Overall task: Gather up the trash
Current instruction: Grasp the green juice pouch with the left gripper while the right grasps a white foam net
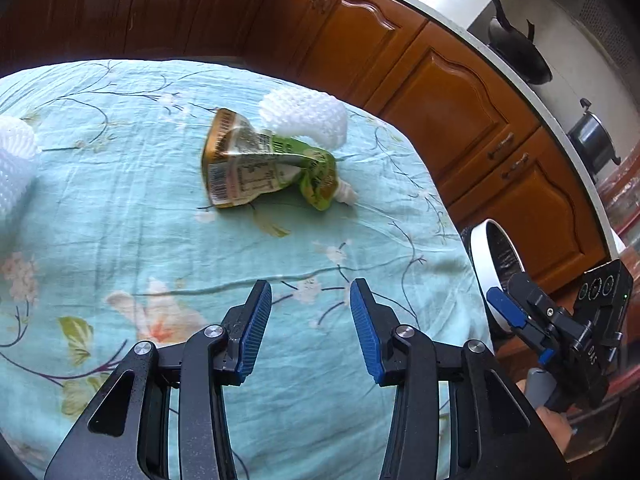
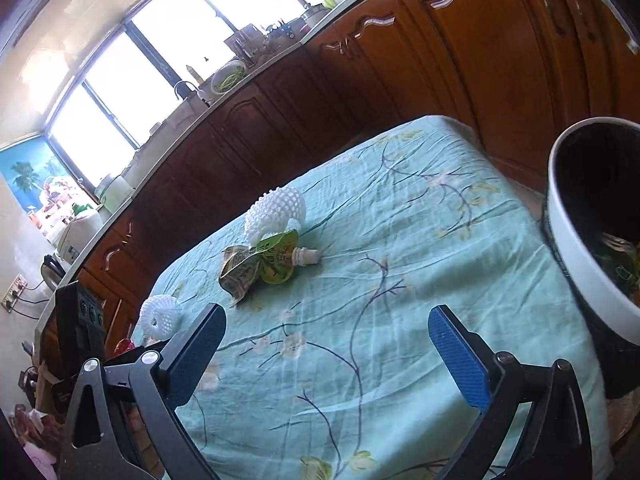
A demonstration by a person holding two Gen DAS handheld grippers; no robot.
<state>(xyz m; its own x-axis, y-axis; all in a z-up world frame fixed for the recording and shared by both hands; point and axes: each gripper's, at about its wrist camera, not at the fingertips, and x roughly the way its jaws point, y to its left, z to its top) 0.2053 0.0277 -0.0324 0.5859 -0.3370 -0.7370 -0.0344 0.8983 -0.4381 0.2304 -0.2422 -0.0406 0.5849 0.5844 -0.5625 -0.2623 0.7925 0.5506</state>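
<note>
Left wrist view is filled mostly by a table (image 1: 120, 220) draped in a pale green floral cloth, with brown cabinets (image 1: 440, 92) seen beyond it from 11 to 3 o'clock. At 3 o'clock, off the table's edge, a white-rimmed bin (image 1: 482, 264) is seen; from the right wrist view some trash is visible inside it. A crumpled green pouch (image 1: 264, 164) is laid on the cloth at 12 o'clock of the left gripper (image 1: 311, 328), its white spout pointed toward 3 o'clock. A white foam net (image 1: 304, 114) is found just behind the pouch, touching it. Another net (image 1: 16, 160) is seen at 9 o'clock. The left gripper is held spread above the cloth with nothing between its fingers. The right gripper (image 2: 326, 344) is likewise spread wide and empty, with the pouch at its 11 o'clock.
</note>
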